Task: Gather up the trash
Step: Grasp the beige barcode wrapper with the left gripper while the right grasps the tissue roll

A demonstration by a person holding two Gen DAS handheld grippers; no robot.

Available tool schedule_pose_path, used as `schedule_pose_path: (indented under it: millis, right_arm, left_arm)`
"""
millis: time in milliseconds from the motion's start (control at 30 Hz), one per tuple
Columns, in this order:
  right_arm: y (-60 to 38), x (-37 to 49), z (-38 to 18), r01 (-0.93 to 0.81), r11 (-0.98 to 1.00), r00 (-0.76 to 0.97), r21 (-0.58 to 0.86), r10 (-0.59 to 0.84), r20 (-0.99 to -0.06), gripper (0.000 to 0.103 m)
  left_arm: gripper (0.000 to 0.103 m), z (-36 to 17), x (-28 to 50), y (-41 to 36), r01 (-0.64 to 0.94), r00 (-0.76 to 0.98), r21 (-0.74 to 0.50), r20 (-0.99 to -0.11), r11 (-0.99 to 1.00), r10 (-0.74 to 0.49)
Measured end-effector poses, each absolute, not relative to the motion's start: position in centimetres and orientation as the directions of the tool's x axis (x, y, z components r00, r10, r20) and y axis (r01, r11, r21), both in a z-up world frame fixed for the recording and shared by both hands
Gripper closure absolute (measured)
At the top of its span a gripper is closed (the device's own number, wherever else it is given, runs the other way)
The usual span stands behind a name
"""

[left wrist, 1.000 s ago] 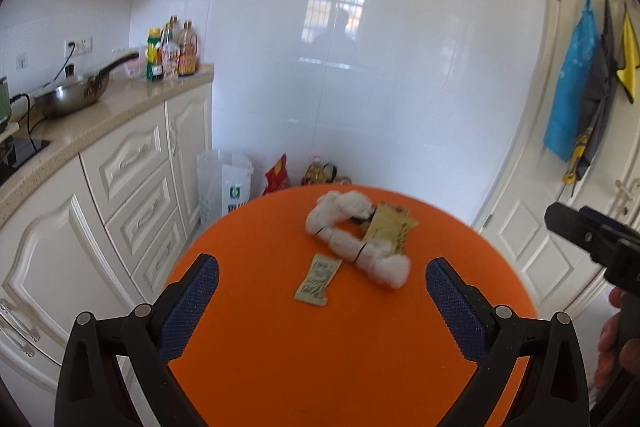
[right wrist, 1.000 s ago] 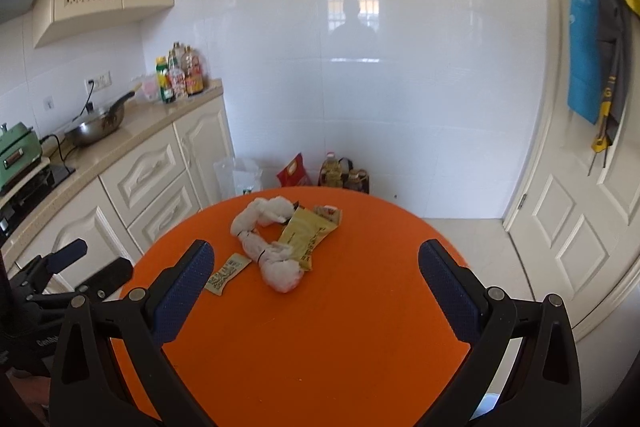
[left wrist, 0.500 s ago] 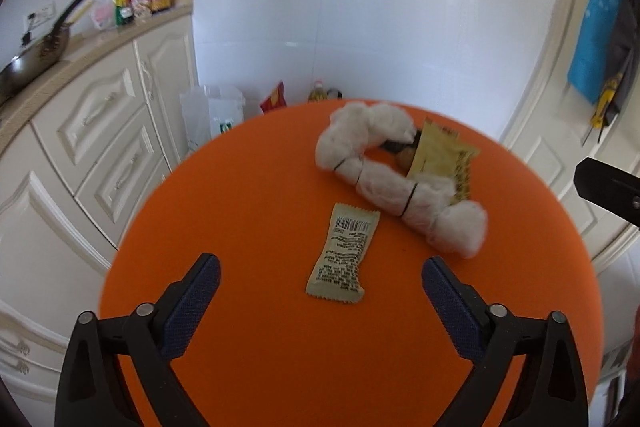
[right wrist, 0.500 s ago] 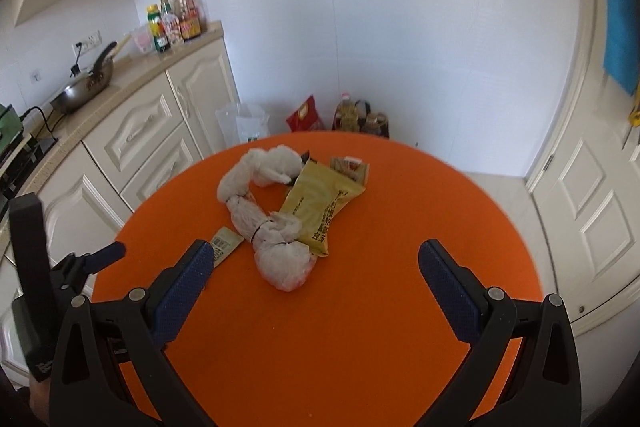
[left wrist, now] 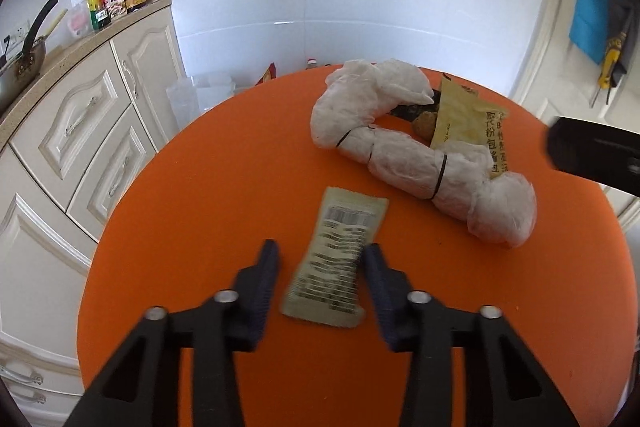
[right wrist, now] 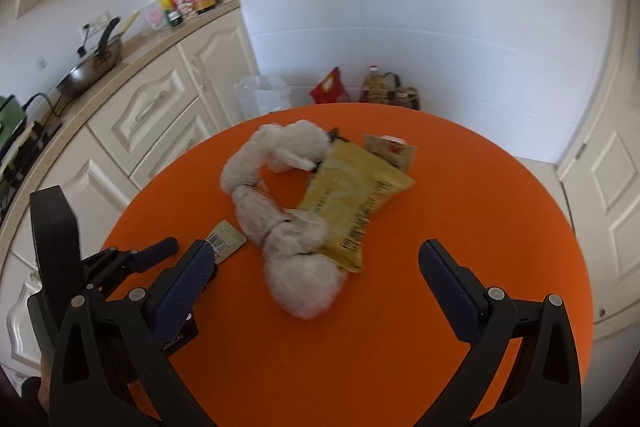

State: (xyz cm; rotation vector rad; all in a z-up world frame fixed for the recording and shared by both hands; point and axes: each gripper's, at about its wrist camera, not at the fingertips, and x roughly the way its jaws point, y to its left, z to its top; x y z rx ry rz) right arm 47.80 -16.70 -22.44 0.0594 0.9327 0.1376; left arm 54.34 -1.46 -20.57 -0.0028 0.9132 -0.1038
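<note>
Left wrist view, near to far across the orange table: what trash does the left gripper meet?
left gripper → small barcode wrapper → bundled white plastic bag → yellow snack packet, at the orange table's far side.

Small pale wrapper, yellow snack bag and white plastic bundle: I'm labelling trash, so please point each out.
small pale wrapper [left wrist: 340, 259], left wrist view, on its printed middle.
yellow snack bag [right wrist: 352, 199], right wrist view, on its flat front.
white plastic bundle [right wrist: 304, 287], right wrist view, on its near rounded end.
</note>
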Motion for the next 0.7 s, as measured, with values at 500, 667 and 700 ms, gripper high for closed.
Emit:
schedule_pose_path:
  millis: [500, 667, 700]
  right_arm:
    - [-12.0, 51.5, -28.6, -0.251, 0.968, 0.477, -0.023, 0.103, -0.873, 0.049]
    - [-11.3, 50.0, -28.6, -0.302, 0.953, 0.450, -0.016, 0.128, -0.884, 0.054]
    - [-11.2, 50.1, -28.7, -0.302, 0.953, 0.452, -0.020, 0.124, -0.883, 0.052]
  left_arm:
    - [0.087, -21.5, 59.5, 1.0, 0.002, 0.615, -0.178, -0.775, 0.984, -0.141]
    - [0.087, -21.6, 59.8, 0.6, -0.007, 0.626, -0.199, -0.765, 0.980, -0.151]
    - [0.087, -21.6, 60.3, 0.4, -0.008, 0.625, -0.206, -0.765, 0.978, -0.156]
